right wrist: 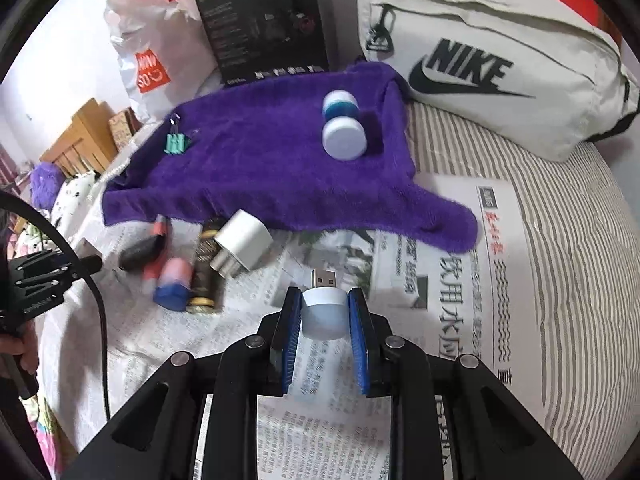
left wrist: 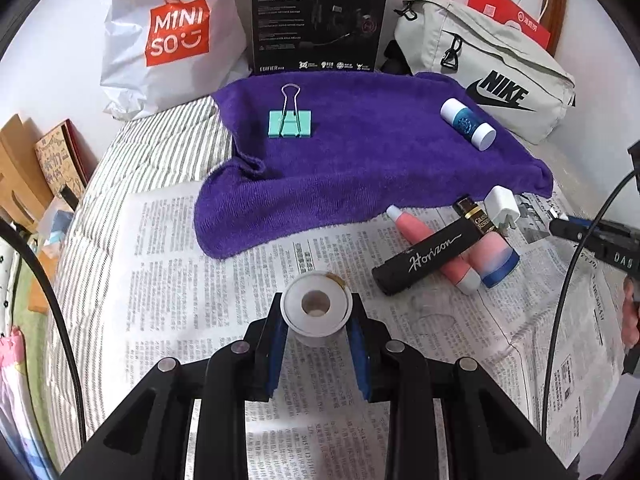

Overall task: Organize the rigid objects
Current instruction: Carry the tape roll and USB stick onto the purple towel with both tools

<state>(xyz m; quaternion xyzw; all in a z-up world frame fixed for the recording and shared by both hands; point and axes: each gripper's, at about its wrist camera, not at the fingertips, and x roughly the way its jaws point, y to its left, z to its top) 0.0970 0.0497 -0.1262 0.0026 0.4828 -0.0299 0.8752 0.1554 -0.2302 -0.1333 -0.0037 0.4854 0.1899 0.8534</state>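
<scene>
**Left wrist view and right wrist view: both hand-held grippers clamped on small items over the newspaper**

Left wrist view: the left hand-held gripper (left wrist: 316,320) holds a white roll of tape (left wrist: 315,307) between its blue pads, its open core facing the camera, over the newspaper (left wrist: 168,280) spread on a striped bed (left wrist: 160,144). Beyond lies a purple towel (left wrist: 360,152) carrying a green binder clip (left wrist: 289,120) on its left part and a blue-and-white bottle (left wrist: 468,123) on its right. Just off the towel's near edge, on the newspaper, sit a white plug (left wrist: 502,204), a black tube (left wrist: 424,256) lying across a pink tube (left wrist: 424,236), and a pink-and-blue bottle (left wrist: 500,258) touching them. At the back stand a white shopping bag (left wrist: 172,32), a black box (left wrist: 320,16) and a grey bag (left wrist: 488,64). The right hand-held gripper (left wrist: 568,230) enters at the right edge.

Right wrist view: the right hand-held gripper (right wrist: 325,314) is closed tight on a white USB stick (right wrist: 325,312), its metal plug pointing away from the camera, above the newspaper (right wrist: 440,280). To the left, the white plug (right wrist: 240,244) and the tubes are blurred. The blue-and-white bottle (right wrist: 342,126) and the binder clip (right wrist: 176,142) rest on the towel (right wrist: 260,176). The left hand-held gripper (right wrist: 86,262) shows at the left edge.
</scene>
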